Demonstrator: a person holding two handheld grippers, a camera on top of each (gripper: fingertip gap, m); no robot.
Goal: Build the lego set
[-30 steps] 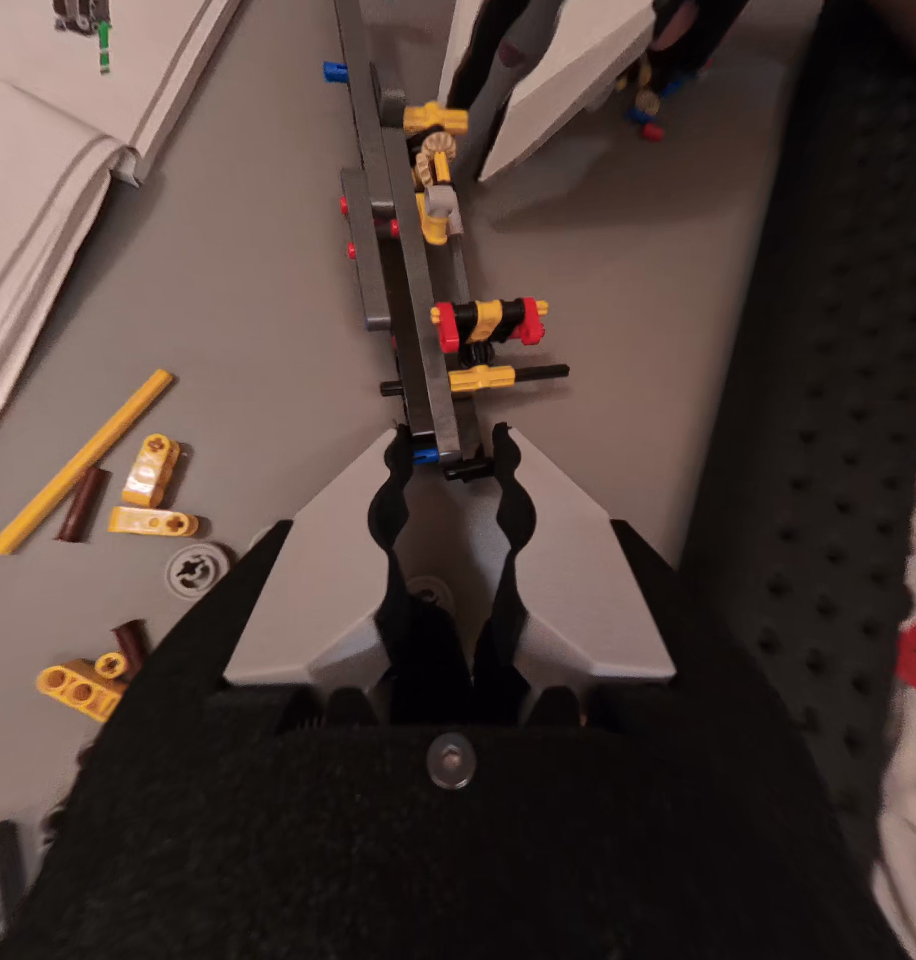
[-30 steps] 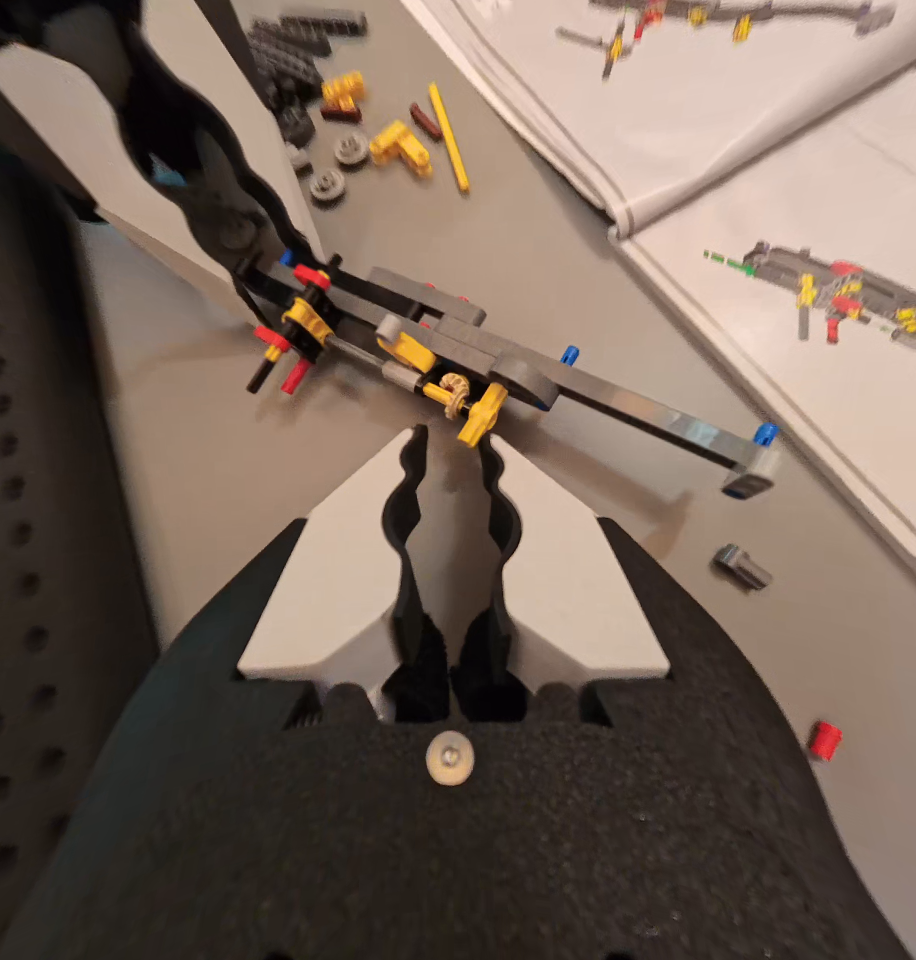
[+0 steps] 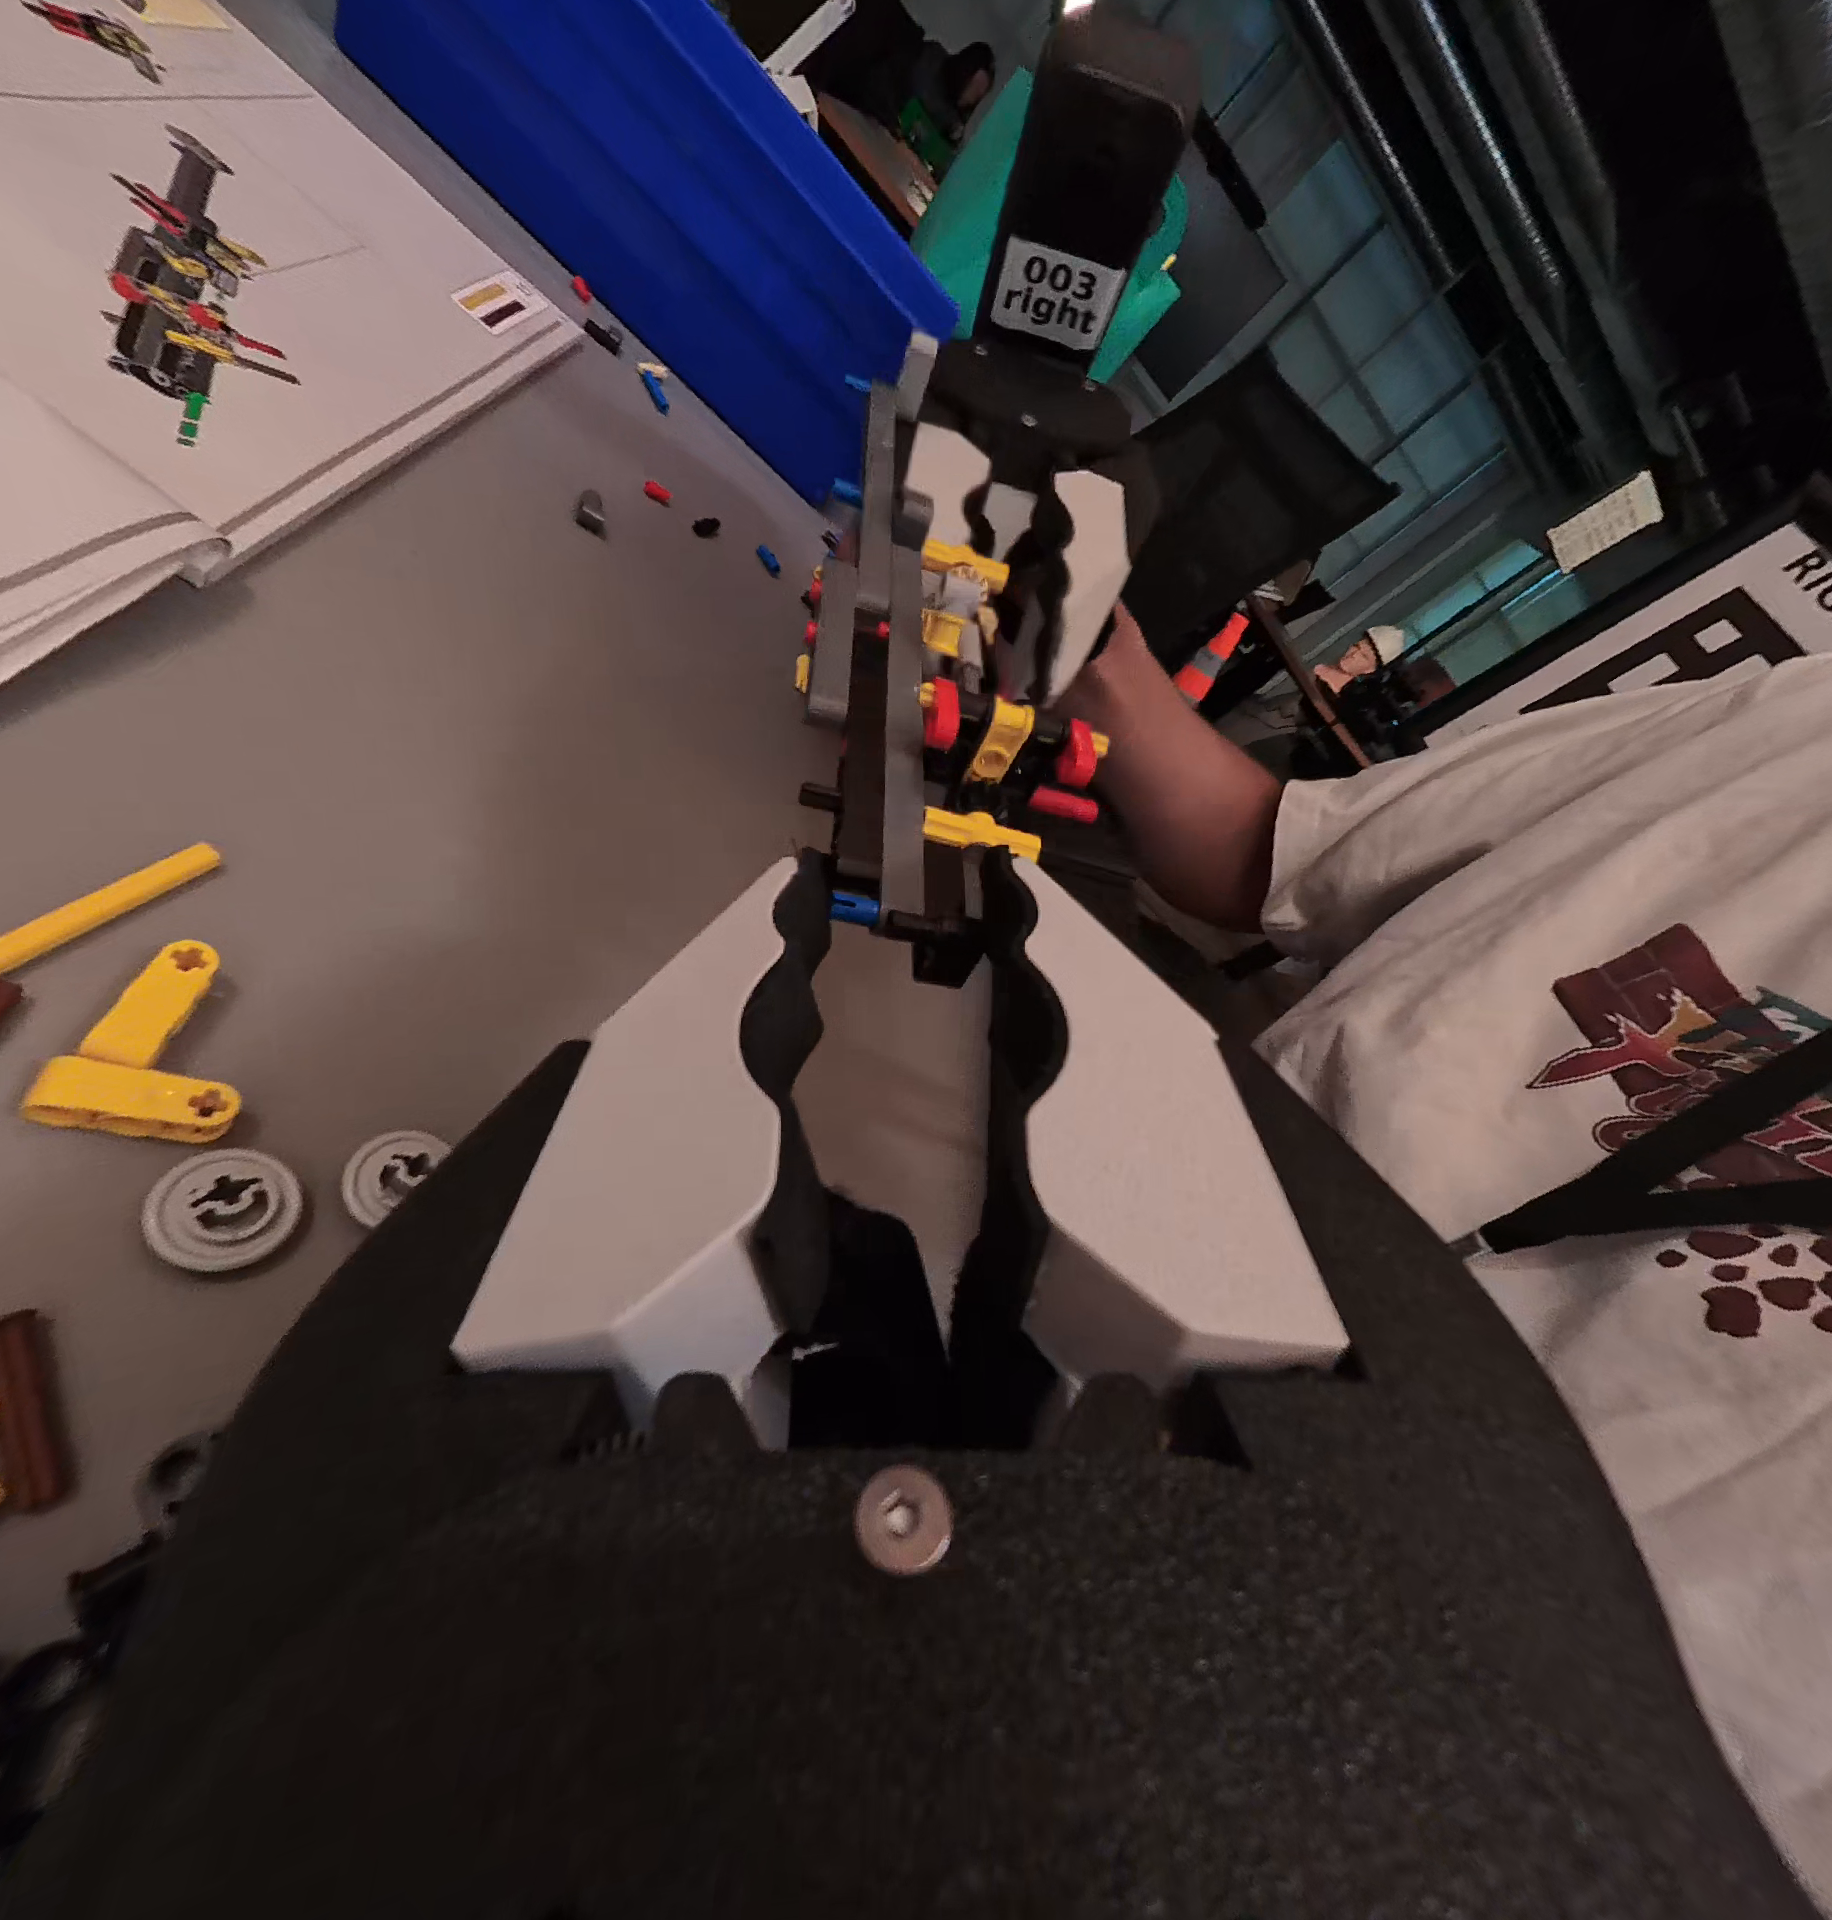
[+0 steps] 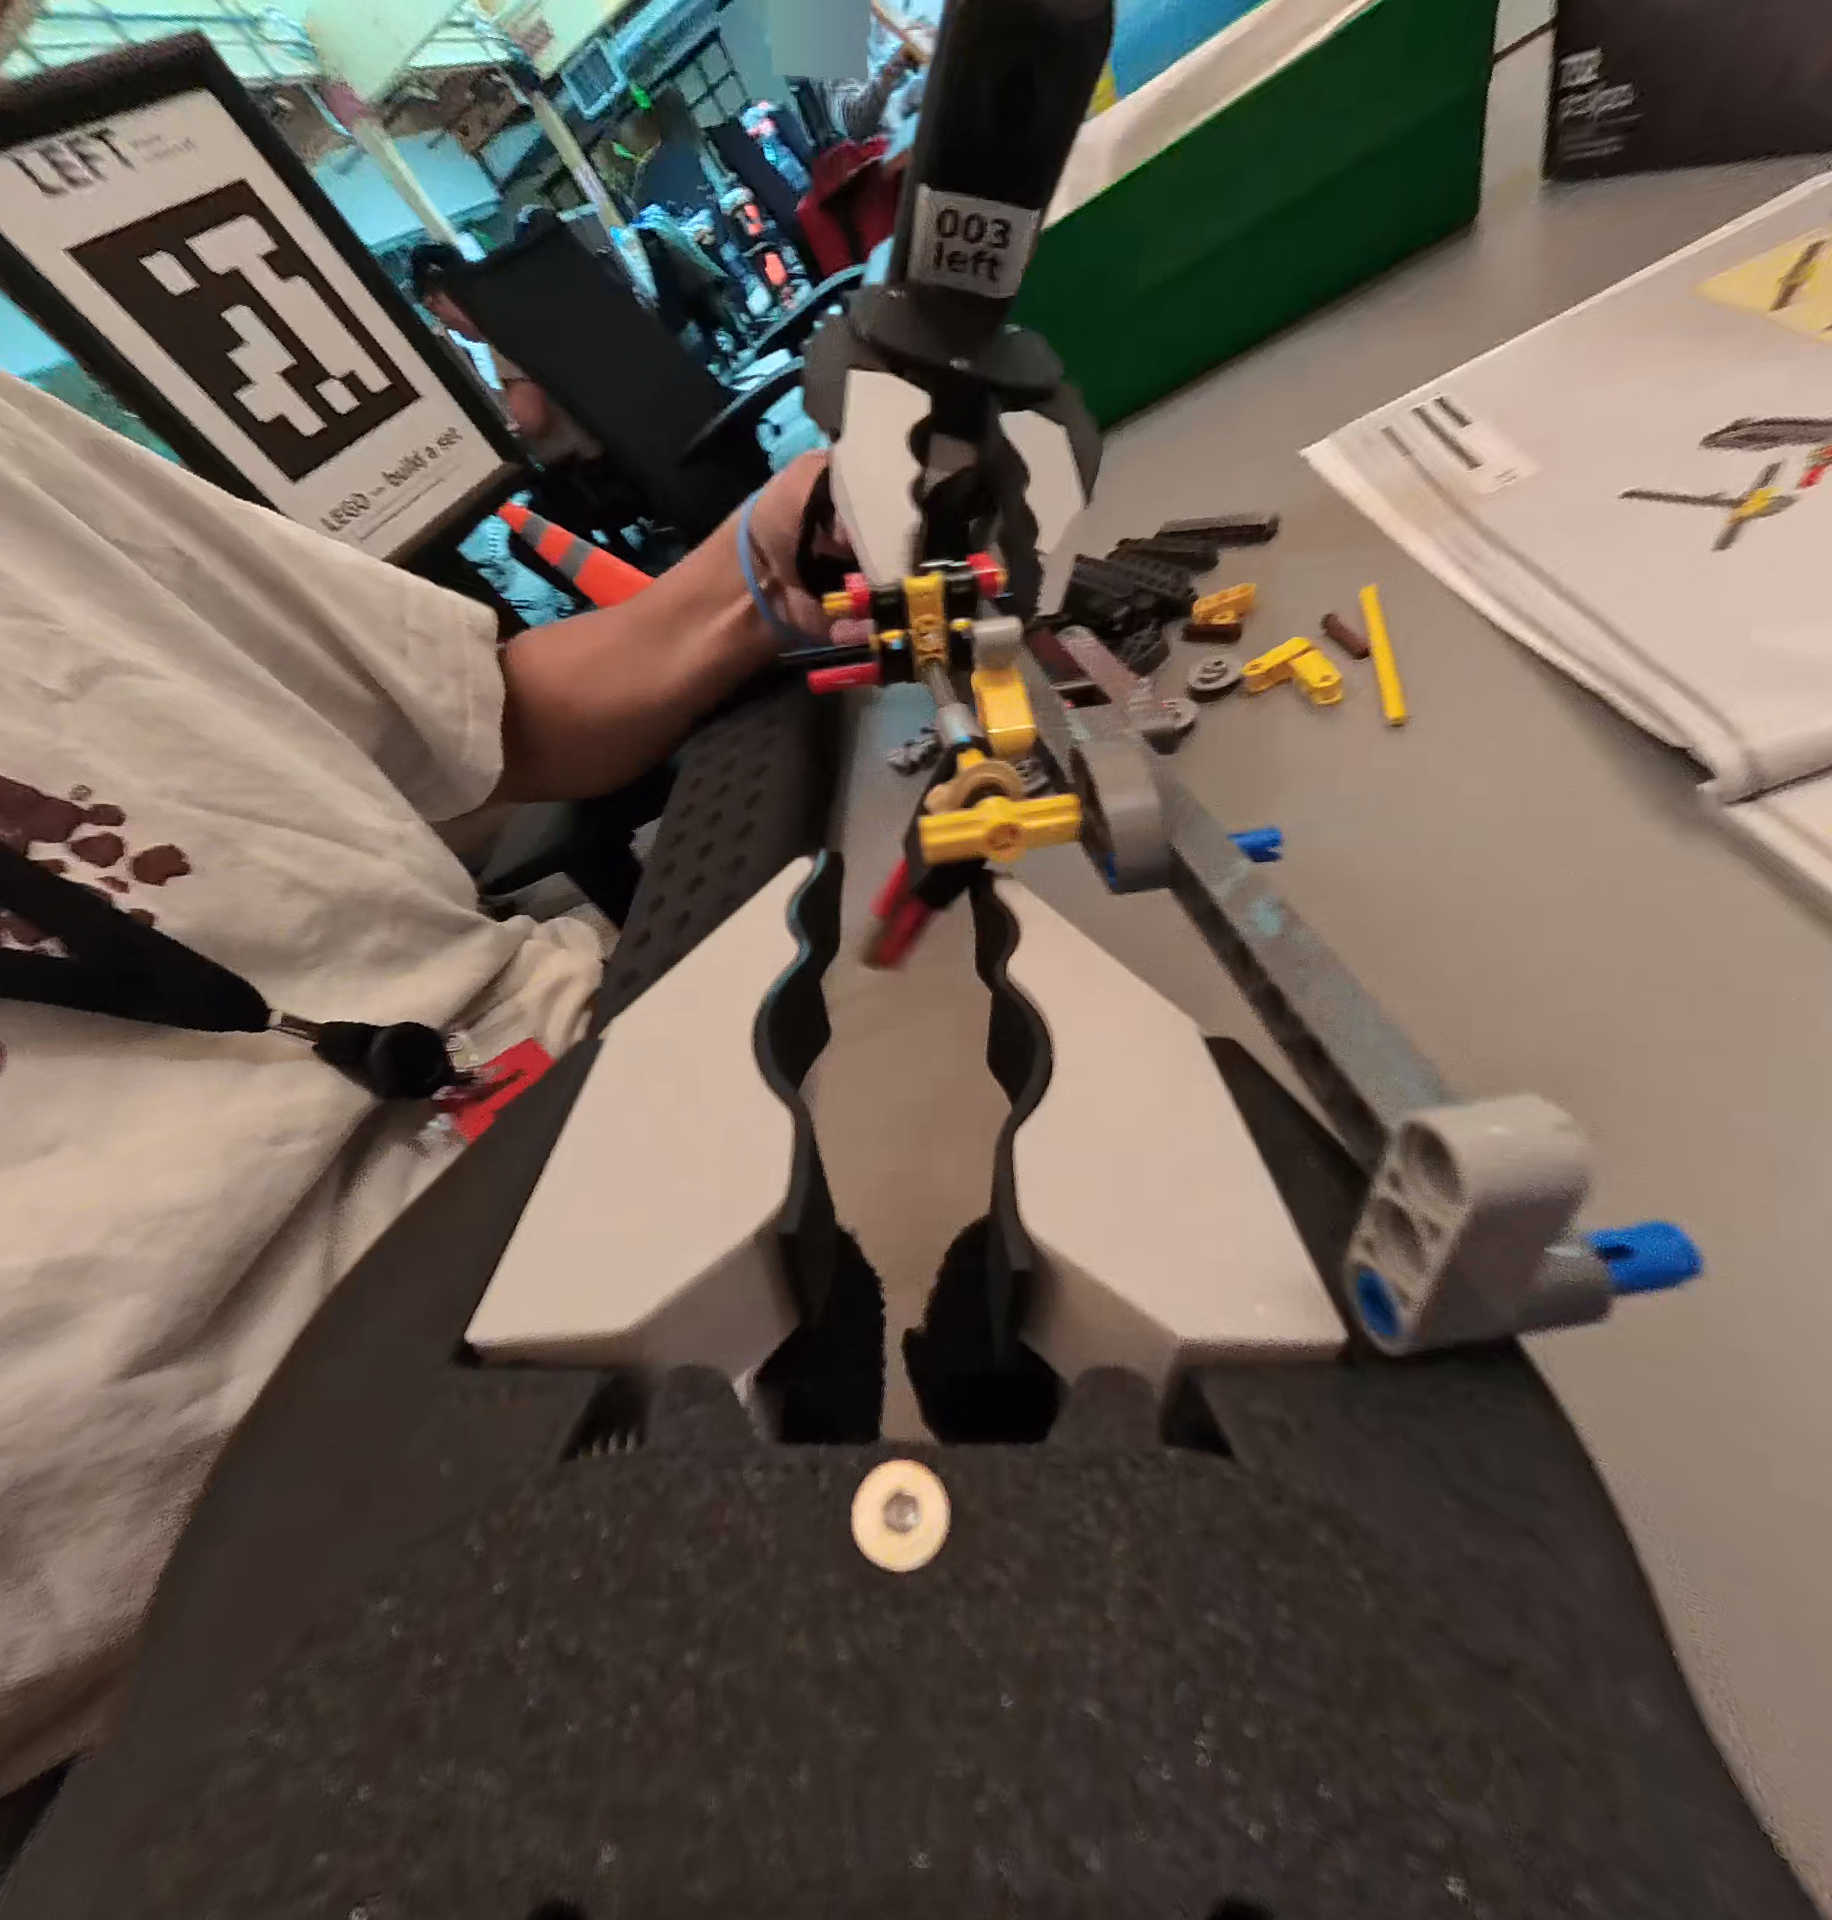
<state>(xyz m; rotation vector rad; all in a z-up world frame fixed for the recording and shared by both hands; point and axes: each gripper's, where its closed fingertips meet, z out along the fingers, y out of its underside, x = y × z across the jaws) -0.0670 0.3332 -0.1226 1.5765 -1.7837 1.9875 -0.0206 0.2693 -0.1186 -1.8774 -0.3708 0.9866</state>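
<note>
The lego assembly [image 3: 896, 675] is a long grey beam with yellow, red, black and blue parts. My left gripper [image 3: 901, 894] is shut on its near end and holds it up off the grey table [image 3: 424, 727]. In the right wrist view the assembly [image 4: 1296, 997] runs from the left gripper [image 4: 969, 551] down to a light grey end piece [image 4: 1463, 1226] with a blue pin. My right gripper [image 4: 901, 883] is open, its tips just below the yellow cross connector [image 4: 995, 826], with a blurred red pin [image 4: 896, 920] between them. It also shows in the left wrist view [image 3: 1016, 623], beside the assembly's yellow parts.
An open instruction booklet [image 3: 164, 312] [image 4: 1618, 520] lies on the table. Loose yellow pieces [image 3: 133, 1060], grey discs [image 3: 221, 1210] and dark beams [image 4: 1151, 582] lie scattered. A blue bin [image 3: 663, 208] and a green box [image 4: 1255, 208] stand at the back. A person's arm and white shirt [image 3: 1514, 935] are close. Some 9 cm of space lies between my two pairs of fingers.
The assembly has been lifted off the table in my left gripper and both views have tilted up. My right gripper has come in under the yellow connector.
</note>
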